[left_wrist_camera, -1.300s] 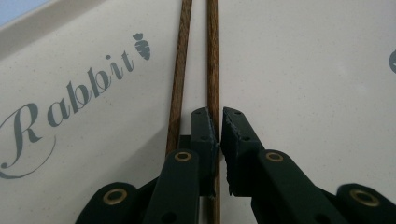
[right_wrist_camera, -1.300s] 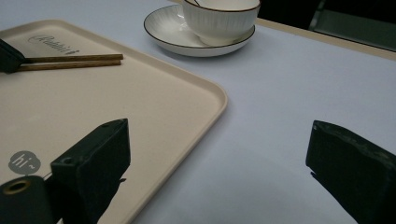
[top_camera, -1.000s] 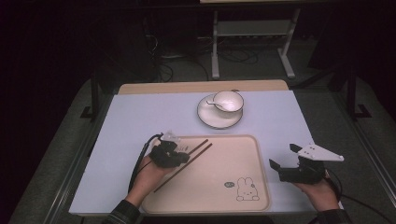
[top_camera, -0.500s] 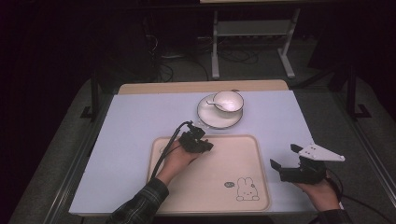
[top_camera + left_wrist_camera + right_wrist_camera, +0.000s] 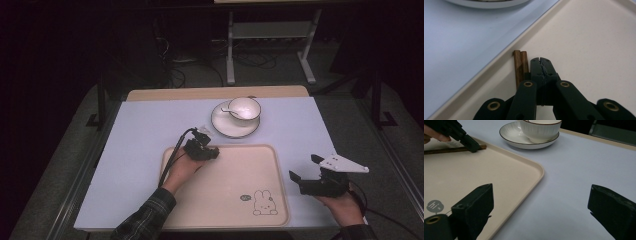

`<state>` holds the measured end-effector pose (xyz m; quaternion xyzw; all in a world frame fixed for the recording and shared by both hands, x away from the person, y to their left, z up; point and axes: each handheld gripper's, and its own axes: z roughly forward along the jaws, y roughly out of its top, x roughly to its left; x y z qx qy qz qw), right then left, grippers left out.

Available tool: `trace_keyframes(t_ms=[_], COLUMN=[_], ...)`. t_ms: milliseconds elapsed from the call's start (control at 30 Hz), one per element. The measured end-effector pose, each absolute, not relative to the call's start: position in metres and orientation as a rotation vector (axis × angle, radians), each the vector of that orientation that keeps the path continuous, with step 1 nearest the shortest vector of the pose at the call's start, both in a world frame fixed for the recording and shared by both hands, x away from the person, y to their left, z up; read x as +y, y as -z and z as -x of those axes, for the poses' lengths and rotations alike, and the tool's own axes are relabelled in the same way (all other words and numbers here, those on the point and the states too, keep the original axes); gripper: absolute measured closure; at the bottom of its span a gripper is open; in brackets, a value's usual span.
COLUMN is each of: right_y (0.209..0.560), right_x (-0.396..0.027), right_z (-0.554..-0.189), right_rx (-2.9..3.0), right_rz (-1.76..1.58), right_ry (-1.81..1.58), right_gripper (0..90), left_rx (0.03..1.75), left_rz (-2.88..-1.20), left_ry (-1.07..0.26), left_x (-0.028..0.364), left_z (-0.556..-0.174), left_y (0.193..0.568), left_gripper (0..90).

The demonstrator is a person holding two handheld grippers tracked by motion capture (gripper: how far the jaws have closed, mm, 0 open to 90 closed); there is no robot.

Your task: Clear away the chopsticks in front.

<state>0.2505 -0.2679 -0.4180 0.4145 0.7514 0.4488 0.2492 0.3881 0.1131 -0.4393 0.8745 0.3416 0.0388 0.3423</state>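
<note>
A beige tray (image 5: 240, 170) with a rabbit print lies on the near part of the table. Two brown chopsticks (image 5: 520, 66) rest side by side on the tray (image 5: 586, 37), just inside its raised rim. My left gripper (image 5: 541, 61) is shut, its closed jaws lying right beside the chopsticks' ends with nothing between them. In the high view the left gripper (image 5: 202, 149) sits at the tray's far left corner. In the right gripper view the chopsticks (image 5: 449, 150) lie against the left gripper (image 5: 472, 145). My right gripper (image 5: 305, 167) hovers open at the tray's right edge.
A white plate (image 5: 222, 131) carrying a bowl (image 5: 245, 107) and a spoon stands on the pale blue table (image 5: 145, 145) just beyond the tray. The plate (image 5: 510, 135) is close to the left gripper. A metal stand rises behind the table.
My left hand has slid its gripper from the tray's left side forward to the far left corner, near the plate. The right gripper has stayed still and open.
</note>
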Motion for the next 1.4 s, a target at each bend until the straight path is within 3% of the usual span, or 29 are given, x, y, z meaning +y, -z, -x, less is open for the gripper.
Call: trace_keyframes(t_ms=[1033, 1400], right_y=[0.417, 0.417], right_x=[-0.268, -0.267], right_z=[-0.249, -0.249], right_rx=[2.040, 2.041], right_rz=[-1.131, -1.128], right_ry=[-1.225, -1.221], right_gripper=[5.8, 5.8], left_rx=[1.031, 1.055], left_rz=[-2.290, -2.269], left_ry=[-0.131, -0.132], left_x=[0.216, 0.226], left_z=[-0.337, -0.332], left_y=[0.433, 0.433], left_gripper=[88.2, 86.9])
